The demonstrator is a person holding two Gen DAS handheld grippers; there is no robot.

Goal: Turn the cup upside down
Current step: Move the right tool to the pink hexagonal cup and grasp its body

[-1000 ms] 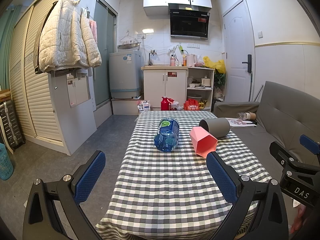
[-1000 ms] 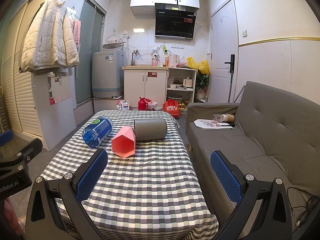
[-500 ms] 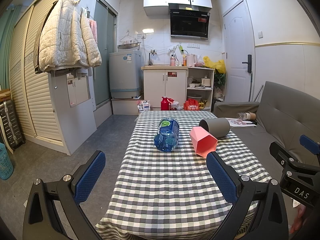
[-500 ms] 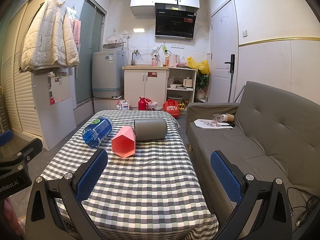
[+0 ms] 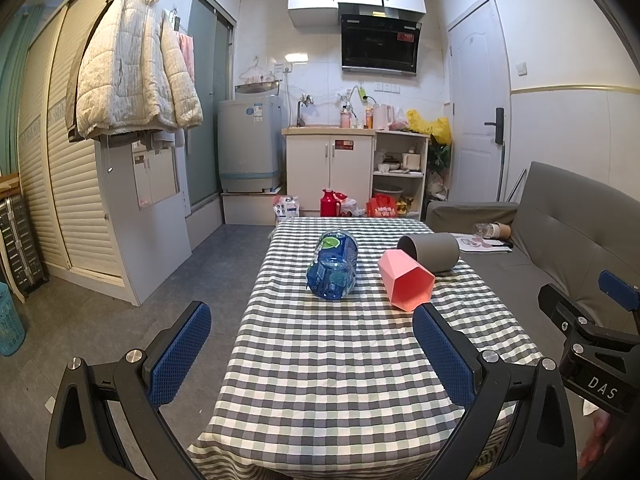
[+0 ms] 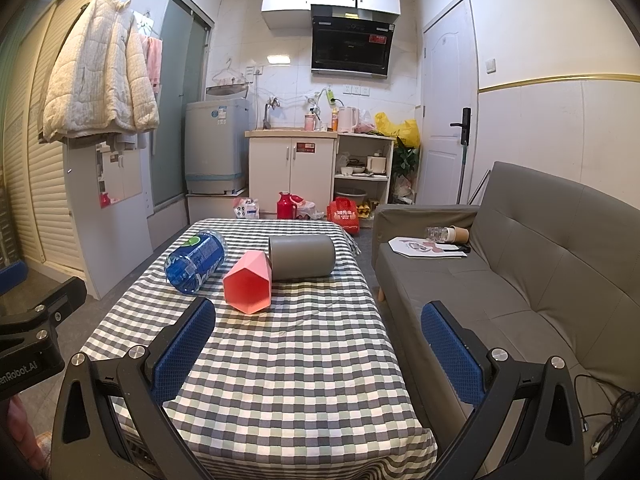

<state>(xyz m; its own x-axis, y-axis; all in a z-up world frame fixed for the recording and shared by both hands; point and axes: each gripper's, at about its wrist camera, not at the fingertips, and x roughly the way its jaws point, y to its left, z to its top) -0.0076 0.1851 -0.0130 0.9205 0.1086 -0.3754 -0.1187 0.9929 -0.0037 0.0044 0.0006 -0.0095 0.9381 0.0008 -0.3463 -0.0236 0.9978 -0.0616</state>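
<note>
A pink hexagonal cup [image 5: 405, 279] lies on its side on the checkered table [image 5: 340, 364]; it also shows in the right wrist view [image 6: 249, 283]. A grey round cup [image 5: 431, 251] lies on its side just behind it, touching it in the right wrist view [image 6: 302, 257]. My left gripper [image 5: 312, 354] is open and empty, held above the table's near end. My right gripper [image 6: 318, 348] is open and empty, also short of the cups. The right gripper's body shows in the left wrist view [image 5: 592, 344].
A blue water bottle [image 5: 334, 264] lies on its side left of the cups, also in the right wrist view [image 6: 196, 256]. A grey sofa [image 6: 520, 280] runs along the table's right side. Kitchen cabinets [image 5: 330, 168] and a washing machine [image 5: 250, 142] stand beyond.
</note>
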